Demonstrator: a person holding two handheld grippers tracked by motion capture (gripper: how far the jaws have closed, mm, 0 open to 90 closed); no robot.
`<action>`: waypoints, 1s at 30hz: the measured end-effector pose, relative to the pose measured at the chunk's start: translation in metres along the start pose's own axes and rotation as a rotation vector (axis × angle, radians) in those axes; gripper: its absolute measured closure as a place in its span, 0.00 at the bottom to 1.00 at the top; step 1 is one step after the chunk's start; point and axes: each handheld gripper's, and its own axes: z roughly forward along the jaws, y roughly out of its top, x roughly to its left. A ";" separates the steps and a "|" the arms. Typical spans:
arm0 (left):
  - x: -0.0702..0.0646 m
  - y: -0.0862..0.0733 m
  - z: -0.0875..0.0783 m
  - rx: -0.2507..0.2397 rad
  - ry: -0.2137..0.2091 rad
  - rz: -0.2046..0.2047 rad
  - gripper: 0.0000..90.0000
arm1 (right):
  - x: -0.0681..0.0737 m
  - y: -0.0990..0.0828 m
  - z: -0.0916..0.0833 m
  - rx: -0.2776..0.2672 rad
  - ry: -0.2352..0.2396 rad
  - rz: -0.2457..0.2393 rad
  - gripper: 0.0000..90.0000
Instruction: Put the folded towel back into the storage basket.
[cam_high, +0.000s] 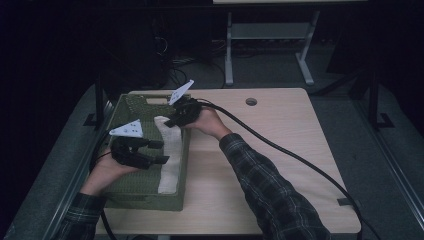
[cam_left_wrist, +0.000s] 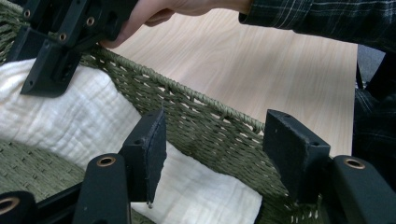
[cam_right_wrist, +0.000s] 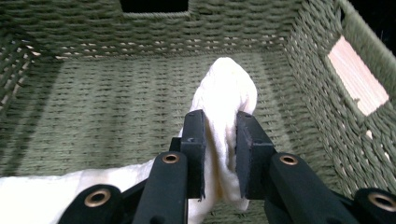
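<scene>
Right gripper (cam_high: 172, 121) pinching a fold of the white cloth (cam_high: 169, 155), with both pads pressed into the bunched fabric. In the right gripper view (cam_right_wrist: 220, 156), cloth (cam_right_wrist: 224, 107) bulging up between and beyond the jaw tips, then trailing down and away to the lower left across the woven floor of the green basket (cam_right_wrist: 116, 107). Held at the far end of the basket, above its floor, near the end wall with the handle slot. From above, cloth stretched as a long strip along the basket's (cam_high: 132, 192) right side, from the right gripper at the far end down to the near right corner, close against the right wall.

Left gripper (cam_high: 164, 152) spread, nothing between the jaws. Seen from above over the basket's middle, tips pointing right toward the cloth strip and just beside its left edge. In the left gripper view (cam_left_wrist: 215, 154), jaws wide apart, framing the basket's woven wall (cam_left_wrist: 201, 126); cloth (cam_left_wrist: 79, 121) lying below and beyond the left jaw, draped along the foot of that wall, not pressed by either pad. Cannot tell whether the left jaw's tip grazes the fabric. Farther up in that same view, the right gripper (cam_left_wrist: 46, 70) over the cloth's raised end, with a hand (cam_left_wrist: 159, 11) around its body at the basket rim.

Basket resting on the left part of the table (cam_high: 280, 150), both plaid-sleeved forearms reaching in from the near side.
</scene>
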 end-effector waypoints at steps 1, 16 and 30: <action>0.000 0.000 0.001 -0.002 -0.002 0.001 0.44 | -0.002 -0.001 0.001 0.003 0.002 0.000 0.83; 0.000 0.007 0.010 -0.020 0.005 -0.028 0.38 | -0.016 0.000 -0.014 -0.017 -0.070 0.052 0.57; -0.010 0.036 0.032 -0.018 0.022 -0.022 0.35 | -0.015 -0.008 -0.051 -0.015 -0.040 0.063 0.51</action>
